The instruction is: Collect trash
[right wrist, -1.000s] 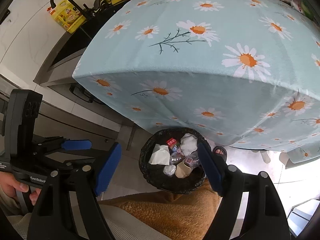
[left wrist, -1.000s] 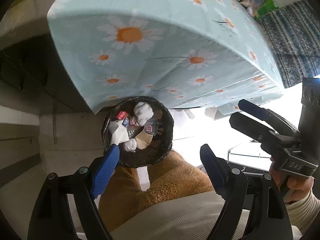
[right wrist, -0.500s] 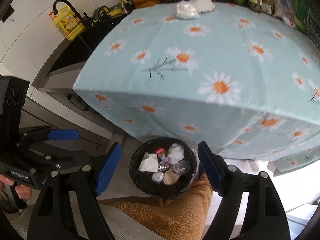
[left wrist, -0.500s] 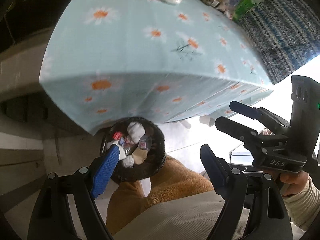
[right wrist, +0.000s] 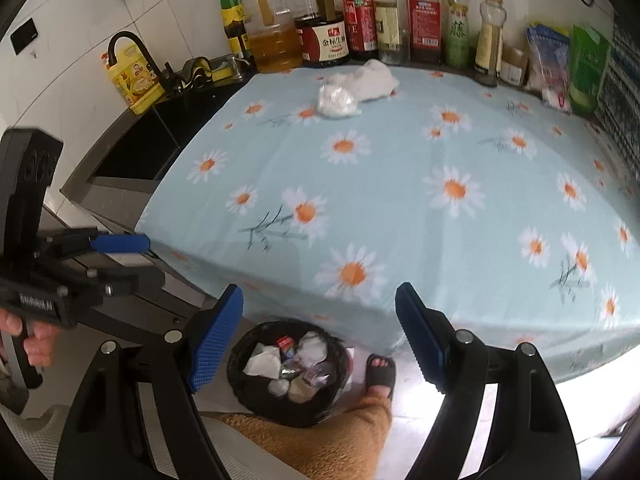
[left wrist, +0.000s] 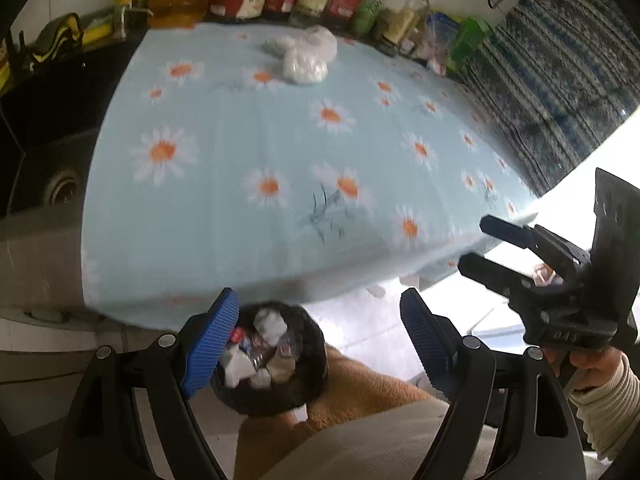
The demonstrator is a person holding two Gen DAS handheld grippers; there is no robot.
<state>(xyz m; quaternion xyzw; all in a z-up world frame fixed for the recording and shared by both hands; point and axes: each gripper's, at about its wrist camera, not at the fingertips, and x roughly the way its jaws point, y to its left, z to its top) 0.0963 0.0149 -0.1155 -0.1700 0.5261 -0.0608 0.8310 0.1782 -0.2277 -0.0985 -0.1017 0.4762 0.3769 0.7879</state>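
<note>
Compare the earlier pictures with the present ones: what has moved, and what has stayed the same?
Both the left gripper and right gripper rose, tilting from the black trash bin towards the daisy-print tablecloth and crumpled white plastic bags. Nothing was grasped or released; the jaws stayed open and empty, the bin unmoved.

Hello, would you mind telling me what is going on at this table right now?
A person is clearing rubbish with a two-finger gripper in each hand. The left gripper and right gripper are both open and hold nothing, poised above the near edge of the table with the daisy tablecloth. Below them on the floor stands a black bin already holding crumpled tissues and wrappers. Two white crumpled bags lie at the far side of the table, in front of a row of bottles, not yet collected.
</note>
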